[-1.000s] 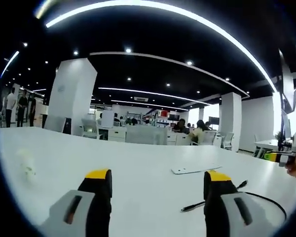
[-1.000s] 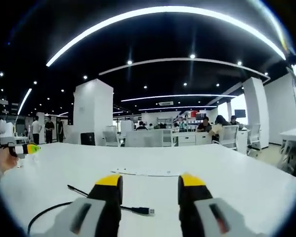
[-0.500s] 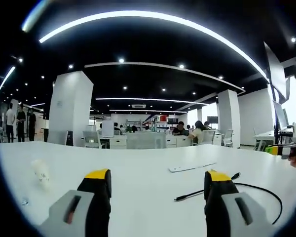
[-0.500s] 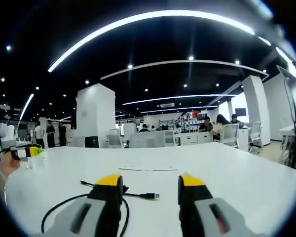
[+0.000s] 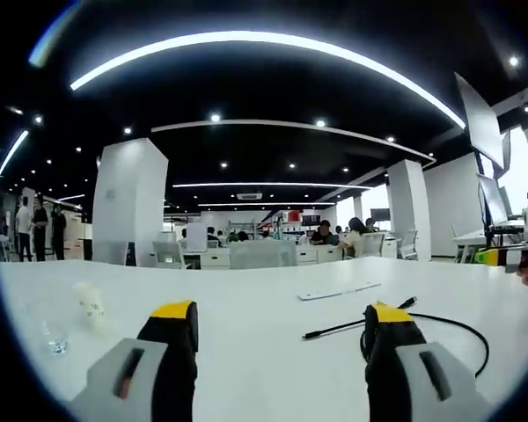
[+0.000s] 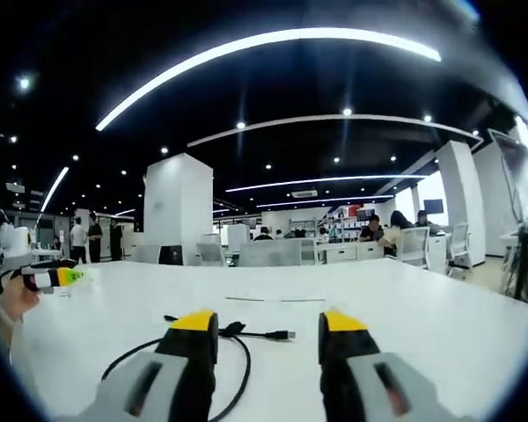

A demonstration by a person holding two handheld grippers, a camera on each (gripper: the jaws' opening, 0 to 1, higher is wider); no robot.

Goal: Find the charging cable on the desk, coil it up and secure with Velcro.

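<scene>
- Now the charging cable [image 6: 238, 352] lies loose on the white bench [image 6: 422, 316], a black loop with its plug end pointing away past the right claw [image 6: 268, 338]; in the left gripper view the same cable [image 5: 422, 318] curves just to the right of the left claw [image 5: 282, 330].
- Compared with a second ago, both views have dropped lower and nearer to the bench, so more of the loop shows in front of us; the cable itself seems not to have moved, only our cameras.
- Both claws are spread wide with nothing between the jaws, and neither touches the cable.
- A thin white strip [image 6: 273, 299] lies flat beyond the plug; whether it is the Velcro we cannot tell.
- Farther left in the left gripper view, a small cup [image 5: 90, 303] stands on the bench.
- We judge the search done and the first grasp not yet made; coiling is all ahead.
</scene>
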